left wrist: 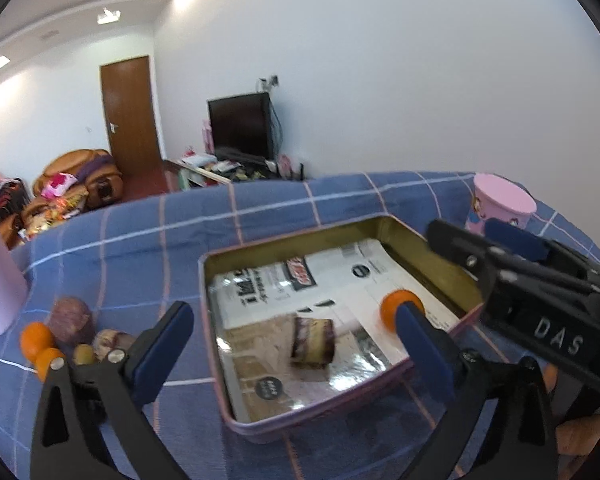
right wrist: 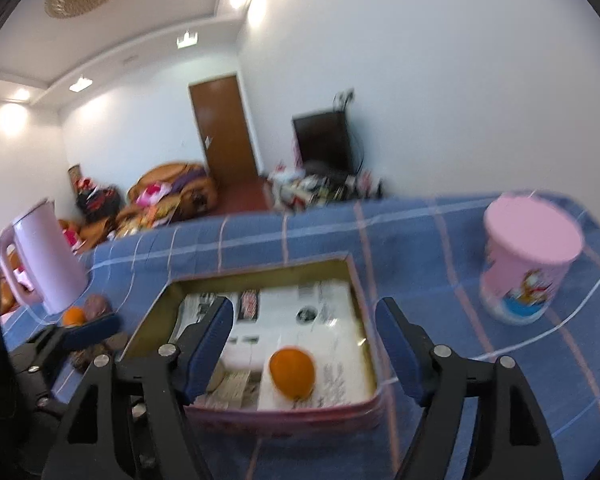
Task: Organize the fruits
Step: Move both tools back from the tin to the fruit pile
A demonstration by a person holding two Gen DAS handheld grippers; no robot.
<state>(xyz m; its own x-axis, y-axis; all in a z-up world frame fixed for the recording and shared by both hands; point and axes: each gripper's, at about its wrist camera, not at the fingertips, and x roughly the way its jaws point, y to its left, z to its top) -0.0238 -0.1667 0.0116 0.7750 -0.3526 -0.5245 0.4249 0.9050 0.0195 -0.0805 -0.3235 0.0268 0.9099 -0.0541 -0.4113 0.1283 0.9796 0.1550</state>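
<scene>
From my feed I see a blue checked tablecloth (left wrist: 260,216) across the table. A pink kettle (right wrist: 46,258) stands at nine o'clock, a pink lidded tub (right wrist: 530,264) at two o'clock. Beyond, at twelve, sit a dark television (left wrist: 240,126), a brown door (left wrist: 130,116) and a cluttered brown sofa (left wrist: 80,182).

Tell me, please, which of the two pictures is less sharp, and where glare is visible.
The right wrist view is blurrier: the orange in the tin and the pink bucket have smeared edges. The left wrist view is sharper, but glare shines on the glossy paper lining the tin. Both views bend straight lines, fisheye style.
</scene>
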